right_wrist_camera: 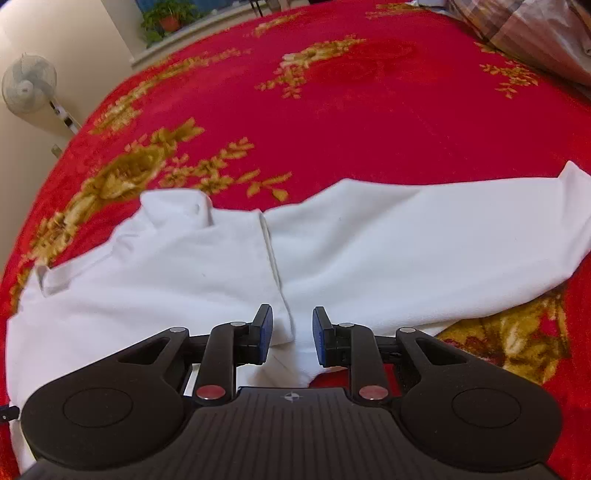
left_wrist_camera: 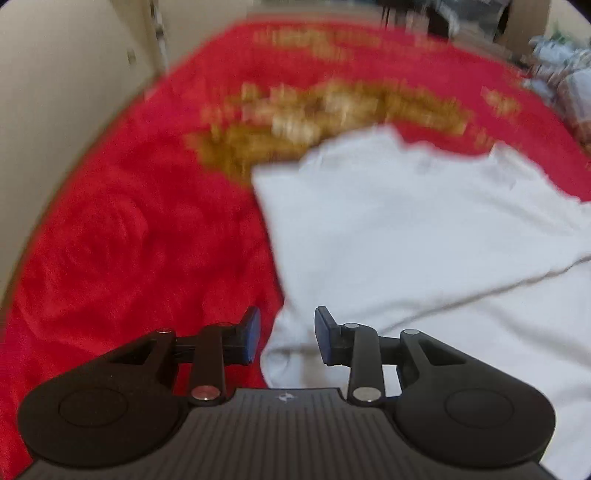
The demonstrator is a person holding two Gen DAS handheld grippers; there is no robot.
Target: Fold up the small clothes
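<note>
While both grippers gape over white shirt (right_wrist_camera: 332, 251) | fan (right_wrist_camera: 27, 86), potted plant (right_wrist_camera: 168, 18) beyond

A big red blanket (right_wrist_camera: 369, 129) with gold flowers is being spread out wide. A white fan (right_wrist_camera: 27, 86) is being stood by the pale wall (right_wrist_camera: 74, 33) at the far left. A green plant in an orange pot (right_wrist_camera: 168, 16) is being kept on the ledge. A striped pillow (right_wrist_camera: 535, 33) is being rested at the top right corner.
</note>
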